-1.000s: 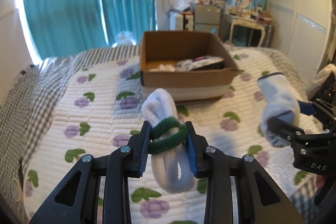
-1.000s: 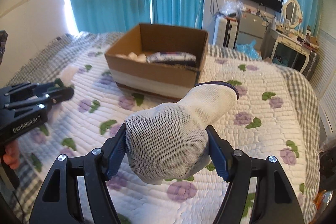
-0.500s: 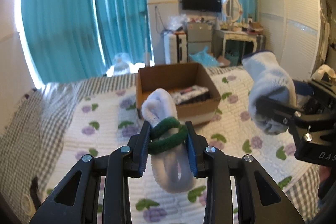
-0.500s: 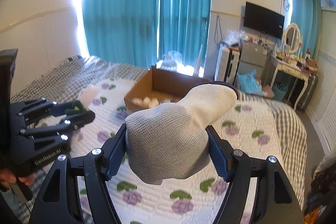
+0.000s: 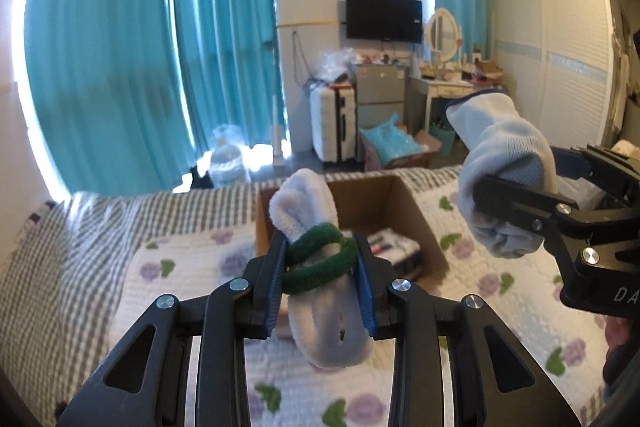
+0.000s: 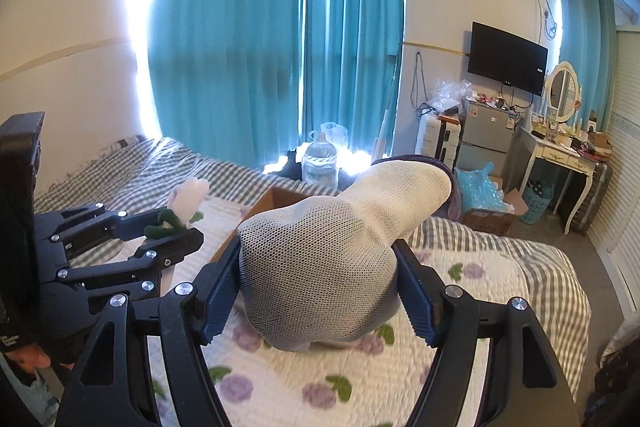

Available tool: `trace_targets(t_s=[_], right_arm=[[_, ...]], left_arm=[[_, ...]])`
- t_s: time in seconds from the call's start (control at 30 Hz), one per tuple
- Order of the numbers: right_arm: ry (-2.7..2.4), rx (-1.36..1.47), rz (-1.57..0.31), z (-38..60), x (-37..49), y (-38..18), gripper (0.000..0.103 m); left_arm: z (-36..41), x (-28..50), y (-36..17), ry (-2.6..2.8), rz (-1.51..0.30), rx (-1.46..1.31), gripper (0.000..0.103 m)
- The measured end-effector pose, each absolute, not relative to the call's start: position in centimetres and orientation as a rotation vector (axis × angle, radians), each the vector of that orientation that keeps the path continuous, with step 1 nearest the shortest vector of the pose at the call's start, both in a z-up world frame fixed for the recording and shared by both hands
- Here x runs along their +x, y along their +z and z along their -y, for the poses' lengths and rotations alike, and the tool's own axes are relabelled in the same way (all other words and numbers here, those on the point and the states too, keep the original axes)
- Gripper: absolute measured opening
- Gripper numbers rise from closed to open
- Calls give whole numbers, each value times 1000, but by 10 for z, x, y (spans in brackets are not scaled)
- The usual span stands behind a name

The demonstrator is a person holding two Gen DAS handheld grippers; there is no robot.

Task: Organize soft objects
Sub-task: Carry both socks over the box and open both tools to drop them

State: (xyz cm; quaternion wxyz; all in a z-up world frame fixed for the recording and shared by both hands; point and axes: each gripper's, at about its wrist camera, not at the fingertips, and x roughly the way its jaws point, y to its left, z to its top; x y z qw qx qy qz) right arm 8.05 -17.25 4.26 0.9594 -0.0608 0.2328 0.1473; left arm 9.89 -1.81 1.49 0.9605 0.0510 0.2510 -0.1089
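1. Both grippers have risen well above the quilted bed in the last second; the cardboard box that loomed close now sits lower and farther off.
2. The left gripper stays clenched on a white sock roll wound with a green hair tie.
3. The right gripper keeps its grip on a bunched mesh glove.
4. My guess: they are being carried over for dropping into the box, neither stowed yet.
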Motion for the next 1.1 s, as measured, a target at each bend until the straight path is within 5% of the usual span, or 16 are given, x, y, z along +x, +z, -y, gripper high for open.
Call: trace_targets(t_s=[0.37, 0.4, 0.47, 0.53, 0.9, 1.03, 1.1], right_arm=[[287, -113, -496, 170, 181, 20, 71], [288, -112, -502, 170, 186, 16, 71], [290, -105, -522, 170, 199, 5, 71], [290, -102, -537, 170, 209, -4, 71], [270, -45, -598, 161, 269, -42, 75], [257, -2, -589, 151, 280, -47, 103], [227, -5, -569, 148, 278, -43, 103]], left_arm=[[26, 191, -16, -210, -534, 101, 39], [27, 197, -21, -215, -541, 95, 45], [28, 210, -31, -251, -562, 96, 79], [29, 217, -39, -238, -565, 115, 88], [3, 229, -52, -121, -537, 112, 88], [-4, 228, -49, -110, -514, 109, 88], [-8, 224, -45, -104, -507, 103, 88]])
